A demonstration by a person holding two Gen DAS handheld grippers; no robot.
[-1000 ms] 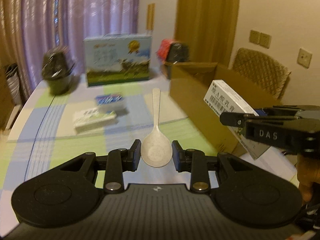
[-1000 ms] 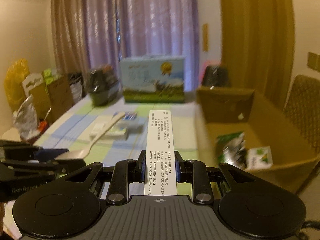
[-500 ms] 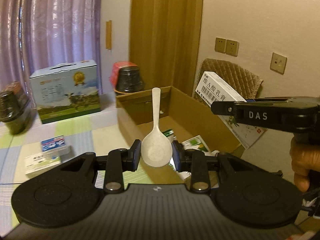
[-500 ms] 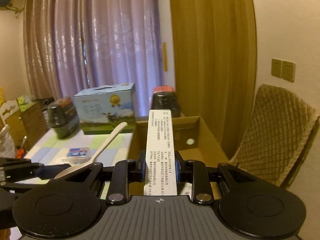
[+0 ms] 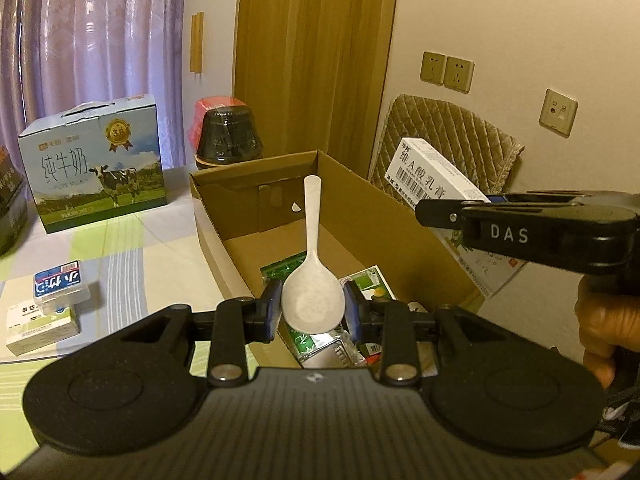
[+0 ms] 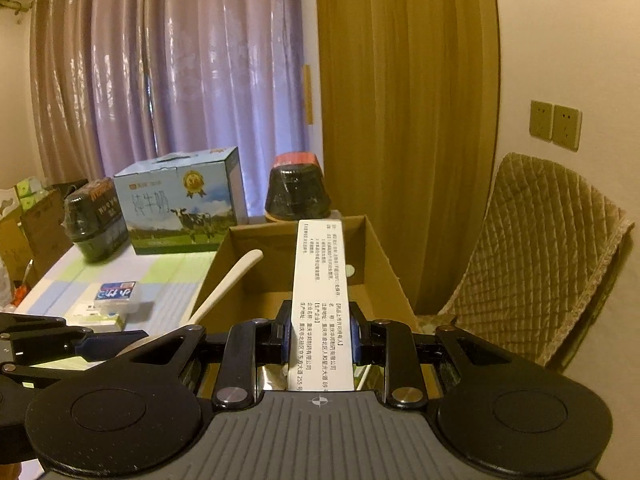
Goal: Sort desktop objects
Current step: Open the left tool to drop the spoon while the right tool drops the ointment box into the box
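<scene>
The spoon (image 5: 313,296) is clamped by its bowl in the left tool (image 5: 311,309), the medicine box (image 6: 322,312) in the right tool (image 6: 319,338), both over the carton (image 5: 224,236). Each should be lowered toward 12 o'clock before being released.

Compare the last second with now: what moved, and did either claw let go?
Both claws swung from over the checked tablecloth to above the open cardboard box. Neither released: the left claw stays shut on the white plastic spoon, the right claw on the white printed carton.
</scene>
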